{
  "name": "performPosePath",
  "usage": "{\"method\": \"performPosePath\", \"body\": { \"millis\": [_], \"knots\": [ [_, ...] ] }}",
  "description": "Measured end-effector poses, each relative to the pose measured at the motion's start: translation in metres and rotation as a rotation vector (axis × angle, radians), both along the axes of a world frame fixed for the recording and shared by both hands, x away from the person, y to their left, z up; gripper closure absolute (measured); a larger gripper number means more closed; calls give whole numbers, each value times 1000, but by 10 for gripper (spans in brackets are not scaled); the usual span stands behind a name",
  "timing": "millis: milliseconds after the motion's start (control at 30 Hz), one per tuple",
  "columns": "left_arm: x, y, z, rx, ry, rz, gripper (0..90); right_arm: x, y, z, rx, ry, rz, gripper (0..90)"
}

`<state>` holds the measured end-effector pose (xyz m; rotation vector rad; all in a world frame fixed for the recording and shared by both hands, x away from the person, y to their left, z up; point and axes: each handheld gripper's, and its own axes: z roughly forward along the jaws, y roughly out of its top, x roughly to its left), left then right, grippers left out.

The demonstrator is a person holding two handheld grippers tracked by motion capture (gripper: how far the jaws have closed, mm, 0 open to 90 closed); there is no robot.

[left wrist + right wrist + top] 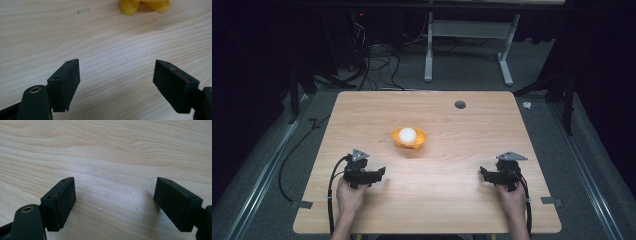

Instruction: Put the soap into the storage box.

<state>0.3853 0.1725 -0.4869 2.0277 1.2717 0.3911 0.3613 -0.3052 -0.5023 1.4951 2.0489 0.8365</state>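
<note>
Glossy orange bowl (409, 139) with smooth white ball (407, 134) sits mid-desk (362, 110), pale woodgrain. Left gripper (381, 172) and right gripper (482, 172): blocky black fingers spread, holding nothing, well apart from bowl.

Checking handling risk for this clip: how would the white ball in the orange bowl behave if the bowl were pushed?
The white ball is round and sits loose, so it would probably roll. The orange bowl looks shallow, so a hard shove might spill it.
</note>
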Motion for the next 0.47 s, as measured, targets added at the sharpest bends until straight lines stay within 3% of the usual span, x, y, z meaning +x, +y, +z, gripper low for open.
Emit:
{"method": "performPosePath", "body": {
  "millis": [133,267,367,467],
  "knots": [
    [-1,-1,-12,32,-10,3,221,0,0,0,1,1,-1,189],
    [-3,-5,-18,73,-57,3,212,0,0,0,1,1,-2,188],
    [-3,-6,-21,60,-81,-5,185,0,0,0,2,1,-2,189],
    [-3,-6,-21,59,-79,-8,182,0,0,0,1,1,-3,189]
  ]
}}
